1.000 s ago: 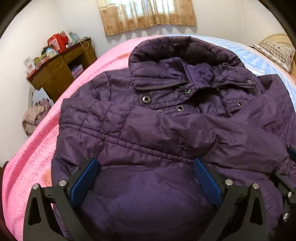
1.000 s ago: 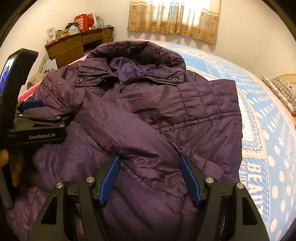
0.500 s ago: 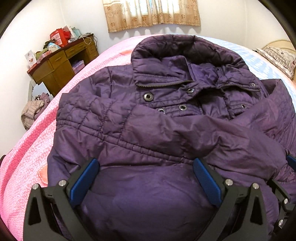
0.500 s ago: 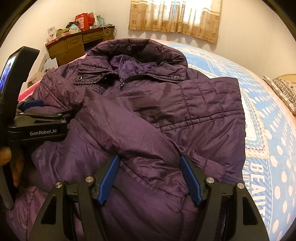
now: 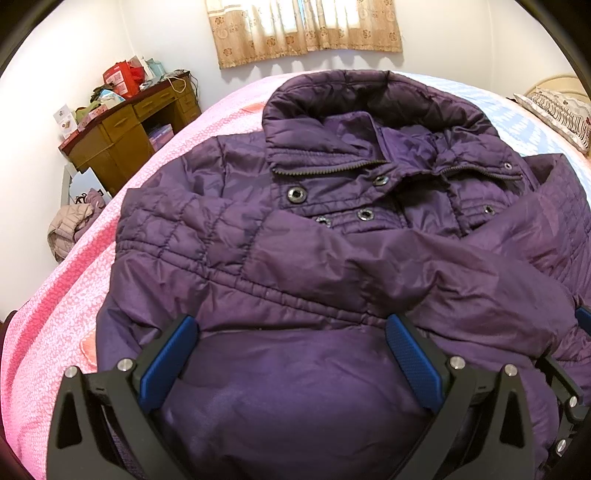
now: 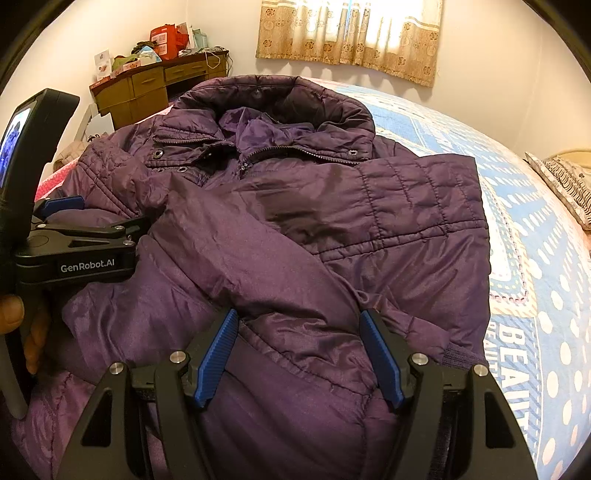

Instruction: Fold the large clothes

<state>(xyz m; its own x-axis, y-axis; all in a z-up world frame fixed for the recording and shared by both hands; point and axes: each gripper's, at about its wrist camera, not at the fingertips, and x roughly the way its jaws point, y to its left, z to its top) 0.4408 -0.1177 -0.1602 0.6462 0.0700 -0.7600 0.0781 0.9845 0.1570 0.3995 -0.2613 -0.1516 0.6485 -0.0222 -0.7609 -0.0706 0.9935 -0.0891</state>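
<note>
Bed [image 5: 55, 314] with pink cover | purple jacket [image 5: 332, 258] lying front-up | left gripper [image 5: 291, 354] wide, empty | right gripper [image 6: 299, 354] wide, empty

Bare blue bedspread [image 6: 535, 236] right of the jacket [image 6: 332, 229]; desk [image 5: 125, 136] beyond left edge.

One jacket [image 5: 295, 266], purple, on one bed [image 5: 55, 332]. Two grippers: left [image 5: 291, 354] and right [image 6: 303, 350], two blue pads [image 6: 218, 354] each. Jacket snaps visible, left-wrist view: about six; small ones hard to tell. One hood [image 5: 369, 96], far end. One desk [image 5: 125, 136], far left; items on top too cluttered to count. One curtain [image 5: 306, 29], far wall. One pillow [image 5: 557, 110], far right. One heap of clothes [image 5: 70, 229] on the floor, left.
</note>
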